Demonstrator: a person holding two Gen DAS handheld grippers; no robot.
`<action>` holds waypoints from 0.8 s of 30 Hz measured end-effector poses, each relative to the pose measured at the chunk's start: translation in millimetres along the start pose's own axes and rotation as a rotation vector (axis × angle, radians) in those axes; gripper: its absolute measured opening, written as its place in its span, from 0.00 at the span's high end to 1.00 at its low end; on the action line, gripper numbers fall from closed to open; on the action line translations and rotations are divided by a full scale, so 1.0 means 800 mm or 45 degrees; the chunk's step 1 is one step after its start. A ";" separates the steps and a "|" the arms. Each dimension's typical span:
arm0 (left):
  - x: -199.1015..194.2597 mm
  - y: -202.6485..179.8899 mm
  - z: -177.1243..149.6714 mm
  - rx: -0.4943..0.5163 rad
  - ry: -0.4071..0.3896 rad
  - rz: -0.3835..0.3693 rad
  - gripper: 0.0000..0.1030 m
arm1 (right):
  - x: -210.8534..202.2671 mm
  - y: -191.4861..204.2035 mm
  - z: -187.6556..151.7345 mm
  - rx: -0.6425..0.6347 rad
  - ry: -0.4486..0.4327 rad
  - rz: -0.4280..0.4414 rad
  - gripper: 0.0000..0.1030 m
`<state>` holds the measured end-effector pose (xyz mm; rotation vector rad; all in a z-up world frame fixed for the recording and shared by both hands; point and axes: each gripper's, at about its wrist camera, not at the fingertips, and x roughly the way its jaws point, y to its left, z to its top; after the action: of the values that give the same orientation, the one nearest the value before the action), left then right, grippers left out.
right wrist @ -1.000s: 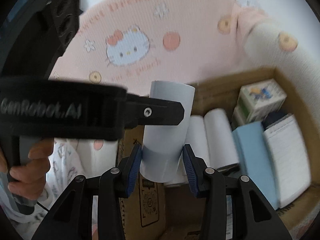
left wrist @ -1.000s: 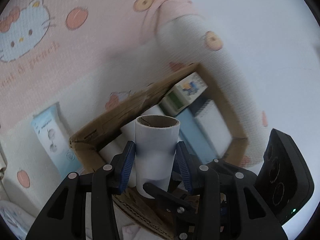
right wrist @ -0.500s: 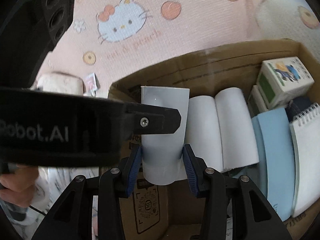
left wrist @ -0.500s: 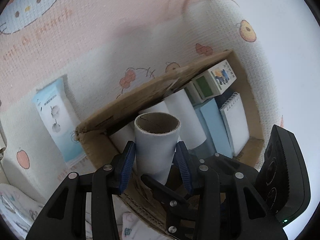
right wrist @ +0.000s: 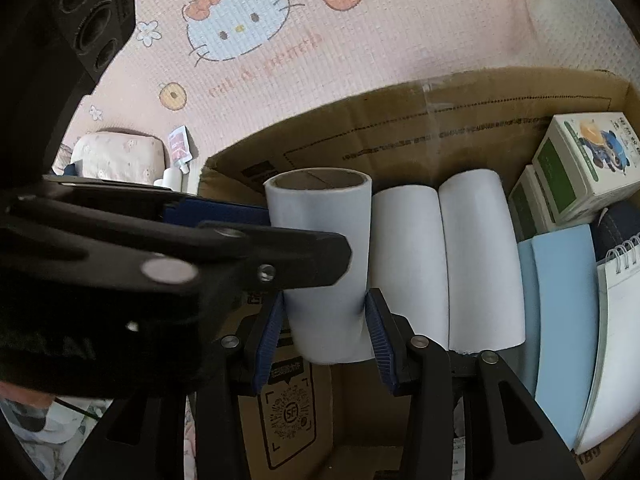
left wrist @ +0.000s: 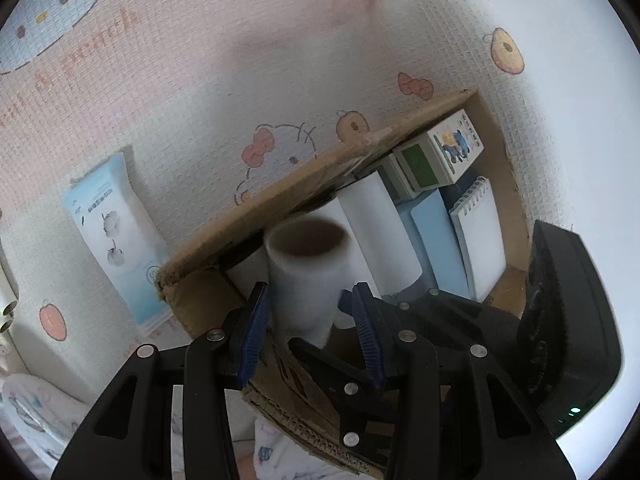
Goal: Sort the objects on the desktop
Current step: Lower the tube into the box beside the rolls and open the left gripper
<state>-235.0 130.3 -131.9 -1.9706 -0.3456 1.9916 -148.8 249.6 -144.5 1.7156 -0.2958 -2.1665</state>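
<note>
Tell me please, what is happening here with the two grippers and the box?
A person is sorting things into a cardboard box. Both grippers are shut on one white roll: the right gripper pinches its lower end and the left gripper grips it from the side. The roll hangs over the box's empty end, beside two rolls already lying inside. Next to those lie a blue pad, a notepad and small cartons. A tissue pack lies outside on the mat.
</note>
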 end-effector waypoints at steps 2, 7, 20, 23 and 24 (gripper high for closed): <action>-0.003 0.004 0.001 -0.014 -0.006 -0.023 0.55 | 0.004 -0.002 -0.002 0.005 0.012 0.010 0.62; -0.003 0.010 0.002 -0.015 0.001 -0.052 0.75 | 0.013 0.001 -0.007 -0.003 0.031 0.020 0.62; -0.038 -0.010 -0.023 0.203 -0.267 -0.039 0.83 | -0.038 0.017 -0.030 0.098 -0.080 -0.011 0.62; -0.058 -0.014 -0.041 0.288 -0.400 -0.078 0.83 | -0.069 0.026 -0.040 0.095 -0.179 -0.051 0.62; -0.063 -0.013 -0.047 0.307 -0.438 -0.093 0.83 | -0.077 0.030 -0.045 0.091 -0.207 -0.067 0.62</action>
<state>-196.9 118.5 -81.8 -1.4528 -0.2370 2.2064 -98.4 254.4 -88.8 1.6034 -0.3781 -2.3658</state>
